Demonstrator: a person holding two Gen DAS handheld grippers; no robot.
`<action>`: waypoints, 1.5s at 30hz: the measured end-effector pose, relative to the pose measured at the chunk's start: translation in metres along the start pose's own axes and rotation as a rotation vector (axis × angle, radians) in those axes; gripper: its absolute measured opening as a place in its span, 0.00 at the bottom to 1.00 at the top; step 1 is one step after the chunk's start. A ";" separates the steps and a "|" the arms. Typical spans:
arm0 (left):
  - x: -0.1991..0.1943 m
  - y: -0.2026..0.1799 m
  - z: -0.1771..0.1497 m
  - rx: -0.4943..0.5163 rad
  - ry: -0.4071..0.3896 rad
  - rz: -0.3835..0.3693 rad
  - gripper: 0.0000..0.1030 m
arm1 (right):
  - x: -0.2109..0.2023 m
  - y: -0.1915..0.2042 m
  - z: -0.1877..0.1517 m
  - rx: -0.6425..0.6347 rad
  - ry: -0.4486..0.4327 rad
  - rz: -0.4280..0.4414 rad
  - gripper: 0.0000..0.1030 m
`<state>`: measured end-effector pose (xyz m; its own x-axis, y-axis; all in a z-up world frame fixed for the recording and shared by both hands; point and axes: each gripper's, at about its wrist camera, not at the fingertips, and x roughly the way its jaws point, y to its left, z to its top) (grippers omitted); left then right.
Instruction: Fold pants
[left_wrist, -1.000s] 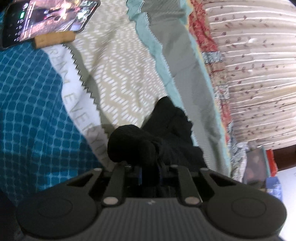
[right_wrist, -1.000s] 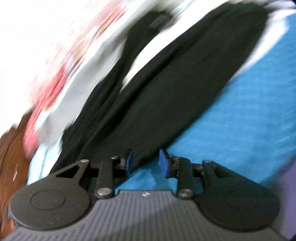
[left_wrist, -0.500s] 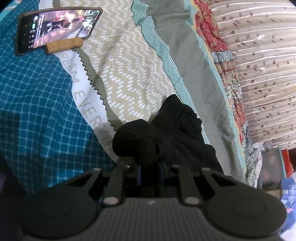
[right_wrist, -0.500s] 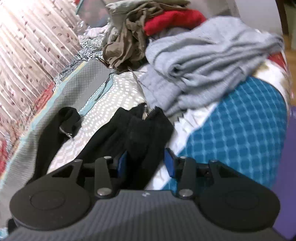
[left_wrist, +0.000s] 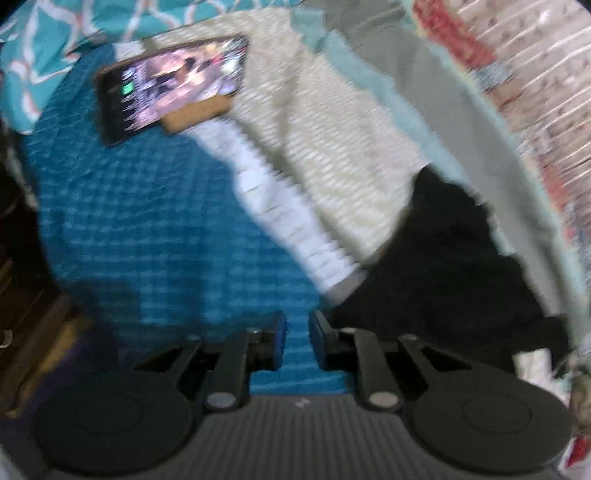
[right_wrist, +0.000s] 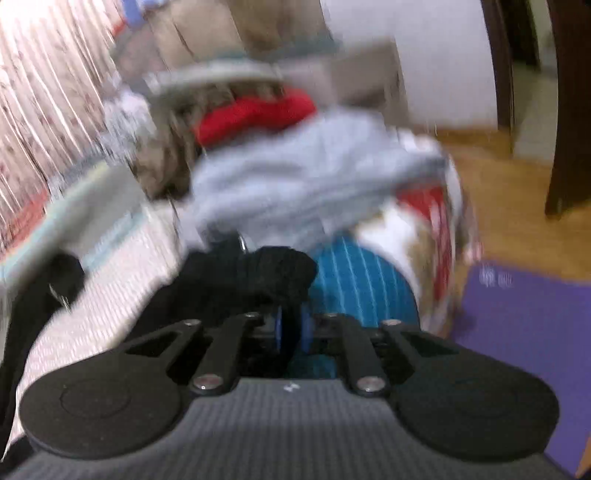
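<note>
- A lit phone (left_wrist: 173, 83) leans on a cork stand (left_wrist: 195, 116) atop the patterned bedspread (left_wrist: 147, 221).
- Heaped laundry: grey sweater (right_wrist: 295, 177), red garment (right_wrist: 255, 112).
- Purple mat (right_wrist: 524, 325) on wooden floor (right_wrist: 517, 206).
- Striped curtain (right_wrist: 40, 107).

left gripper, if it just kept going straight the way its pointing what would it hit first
Probably the blue checked bedspread. The left gripper holds nothing between its narrowly parted pads, with bare blue cover ahead. The black pants lie off to its right and the phone farther ahead-left. Blur leaves depth uncertain.

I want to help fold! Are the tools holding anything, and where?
The right tool is closing on a bunched end of the black pants; the left tool holds nothing.
</note>
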<state>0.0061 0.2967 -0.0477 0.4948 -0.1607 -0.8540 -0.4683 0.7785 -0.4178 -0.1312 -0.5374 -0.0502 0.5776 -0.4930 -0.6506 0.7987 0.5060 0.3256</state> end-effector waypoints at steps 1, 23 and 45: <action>-0.001 0.007 -0.002 -0.018 0.007 -0.016 0.16 | 0.001 -0.004 -0.002 0.027 0.015 -0.021 0.33; 0.139 -0.194 0.121 0.295 -0.166 -0.019 0.62 | 0.133 0.192 0.019 0.157 0.219 0.528 0.51; 0.181 -0.206 0.115 0.328 -0.159 0.008 0.51 | 0.077 0.178 0.088 -0.486 -0.140 0.478 0.37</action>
<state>0.2765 0.1771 -0.0806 0.6114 -0.0774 -0.7875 -0.2258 0.9368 -0.2673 0.0702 -0.5473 0.0183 0.8896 -0.2069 -0.4071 0.3038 0.9338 0.1892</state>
